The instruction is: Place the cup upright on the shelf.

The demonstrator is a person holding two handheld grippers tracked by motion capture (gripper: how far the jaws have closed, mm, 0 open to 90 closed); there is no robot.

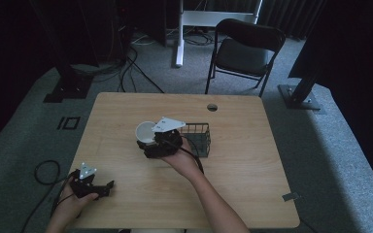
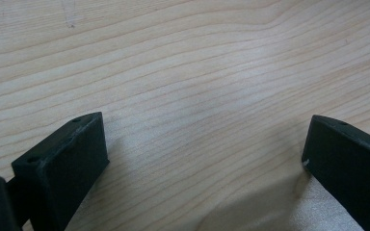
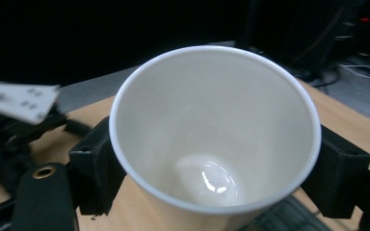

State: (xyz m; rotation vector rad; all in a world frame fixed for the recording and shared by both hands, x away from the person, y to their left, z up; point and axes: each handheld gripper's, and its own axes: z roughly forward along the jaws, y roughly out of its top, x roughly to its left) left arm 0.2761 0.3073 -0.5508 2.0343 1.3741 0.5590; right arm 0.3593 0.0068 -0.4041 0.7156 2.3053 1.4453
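The right gripper [image 3: 212, 159] holds a white paper cup [image 3: 217, 125], one black jaw pressed against each side of the cup's wall just below the rim. In the right gripper view the cup's mouth faces the camera and its inside looks empty, with a glossy highlight on the bottom; the outer wall and base are cut off at the lower edge, so whether the cup rests on the table cannot be told from there. In the high view the right gripper [image 1: 148, 141] and its grey plate cover much of the white paper cup [image 1: 144, 131], leaving its rim and part of the inside showing on the gripper's far-left side. A black wire basket [image 1: 198, 137] stands just to the right of that gripper, its near-left corner hidden by the hand. The left gripper [image 1: 108, 187] lies low near the table's [image 1: 243, 160] near-left corner, well apart from the cup. In the left gripper view its jaws stand wide apart over bare wood, nothing between them, and the tips run out of frame at the bottom.
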